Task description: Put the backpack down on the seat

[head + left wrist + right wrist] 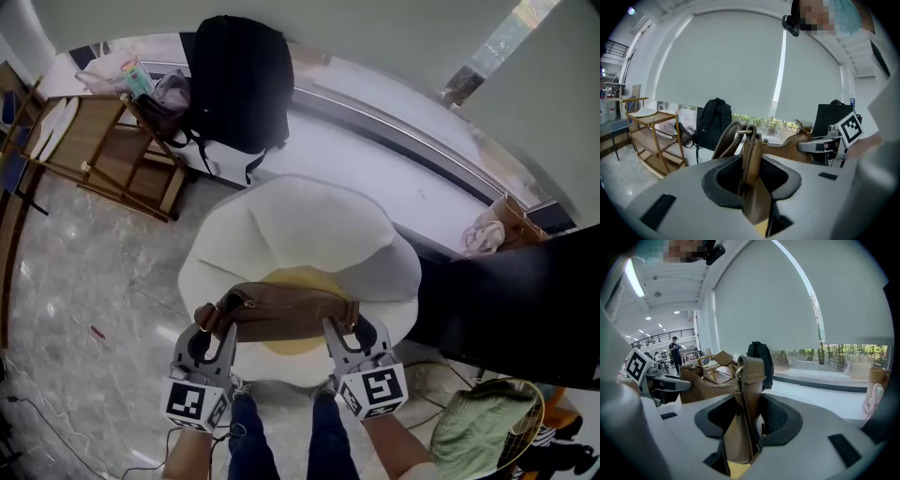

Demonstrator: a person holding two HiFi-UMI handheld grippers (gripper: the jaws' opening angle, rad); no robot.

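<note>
Left gripper (214,326): jaws clamped on one end of the brown bag (281,314), with a strap and metal ring standing up between the pads. Right gripper (343,330): jaws clamped on the bag's other end, a strap tab pinched between them. The bag hangs stretched between the two, over the yellow middle of the seat (309,225); contact with the seat cannot be told. Seat white, egg-shaped, on a marble floor (84,281). Behind the seat: window ledge (394,164), black backpack (239,80) upright on it. Behind-left of the seat: wooden shelf (112,150)
</note>
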